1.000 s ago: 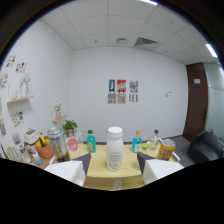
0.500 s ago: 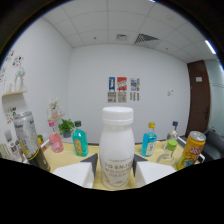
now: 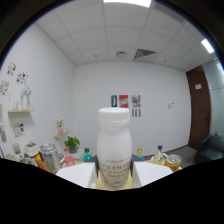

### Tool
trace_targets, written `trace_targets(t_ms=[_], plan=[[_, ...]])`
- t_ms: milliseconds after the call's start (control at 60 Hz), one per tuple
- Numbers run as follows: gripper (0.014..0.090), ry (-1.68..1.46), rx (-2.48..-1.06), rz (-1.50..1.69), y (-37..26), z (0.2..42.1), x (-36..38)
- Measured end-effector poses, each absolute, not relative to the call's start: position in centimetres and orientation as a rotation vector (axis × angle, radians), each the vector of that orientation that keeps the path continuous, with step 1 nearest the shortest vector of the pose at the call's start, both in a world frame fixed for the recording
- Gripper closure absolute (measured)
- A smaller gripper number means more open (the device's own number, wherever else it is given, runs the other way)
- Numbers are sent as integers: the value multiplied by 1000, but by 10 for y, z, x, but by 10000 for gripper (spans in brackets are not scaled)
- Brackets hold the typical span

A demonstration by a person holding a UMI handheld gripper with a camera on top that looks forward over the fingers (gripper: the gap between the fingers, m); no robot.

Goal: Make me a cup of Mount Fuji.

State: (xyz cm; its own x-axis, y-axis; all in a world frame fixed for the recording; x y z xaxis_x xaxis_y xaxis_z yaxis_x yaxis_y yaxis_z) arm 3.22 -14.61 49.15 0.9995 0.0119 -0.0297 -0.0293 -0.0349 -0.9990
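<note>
A white plastic bottle (image 3: 114,150) with a white screw cap and faint lettering on its belly stands upright on a pale yellow table top (image 3: 115,184). It sits right between the fingers of my gripper (image 3: 114,176). The white left finger (image 3: 75,175) and right finger (image 3: 155,173) flank its lower body closely. A thin dark strip shows at each side, so the gripper is open around it. The bottle's base is hidden low between the fingers.
Beyond the left finger stand a silver can (image 3: 48,156), a pink bottle (image 3: 66,157) and a small potted plant (image 3: 72,144). Beyond the right finger are an orange can (image 3: 173,163) and a small bottle (image 3: 159,156). Behind them are a white wall with posters (image 3: 124,101) and a dark door (image 3: 200,115).
The gripper has moved forward. The white bottle has gone from far ahead to standing between the fingers. The fingers narrowed between the first two frames and then held that width.
</note>
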Motion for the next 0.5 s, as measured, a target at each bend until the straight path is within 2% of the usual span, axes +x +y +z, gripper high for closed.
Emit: trace_targets(t_ms=[83,183,300,500], plan=[[555,27,-1566,50,-171,502,41],[555,46,-1573,40,-196,478,57],[557,82,-1674,27,-215,399,81],[558,151,-1919,15,-236,227,105]])
